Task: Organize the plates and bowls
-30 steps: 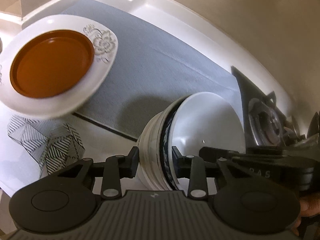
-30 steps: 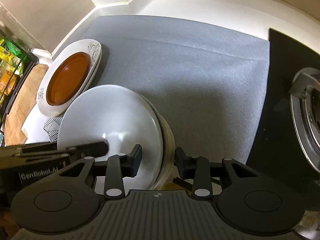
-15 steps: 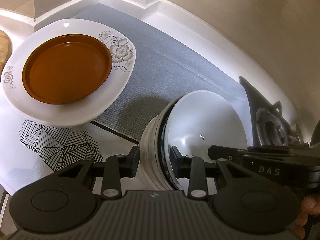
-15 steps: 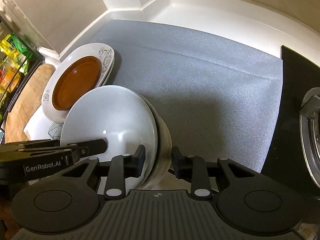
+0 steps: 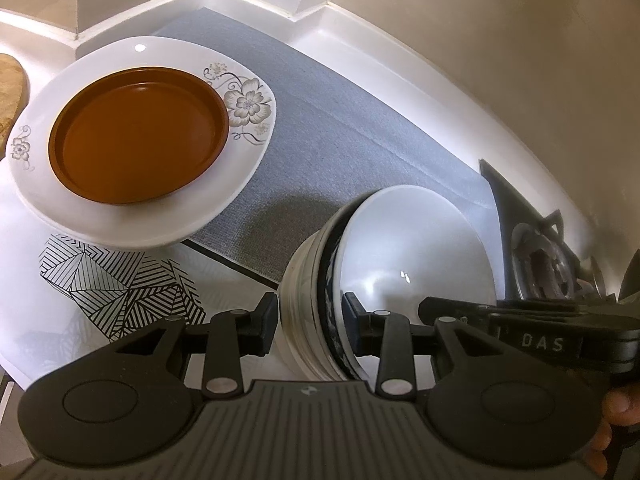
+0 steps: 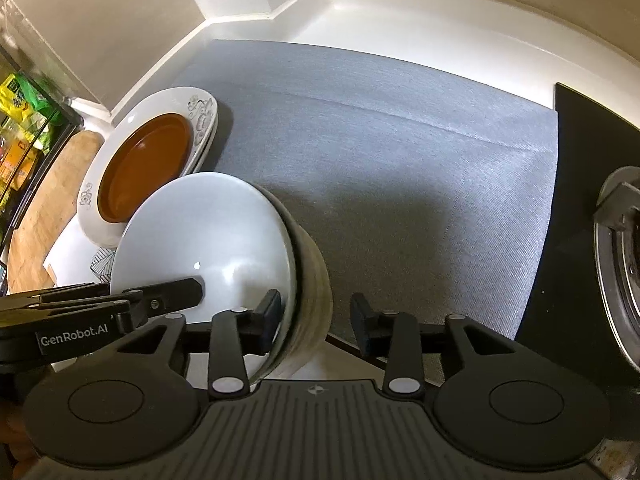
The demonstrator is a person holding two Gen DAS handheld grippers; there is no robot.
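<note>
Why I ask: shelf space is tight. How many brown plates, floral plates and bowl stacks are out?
Brown plate: 1
Floral plates: 2, stacked, judging by the doubled rim
Bowl stack: 1, bowls inside uncountable
Total: 4

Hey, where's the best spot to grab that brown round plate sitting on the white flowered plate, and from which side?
Probably the raised rim of the brown round plate, with one jaw inside its upright lip and one outside. Come from the grey mat side: the white flowered plate under it leaves only a narrow margin there.
</note>
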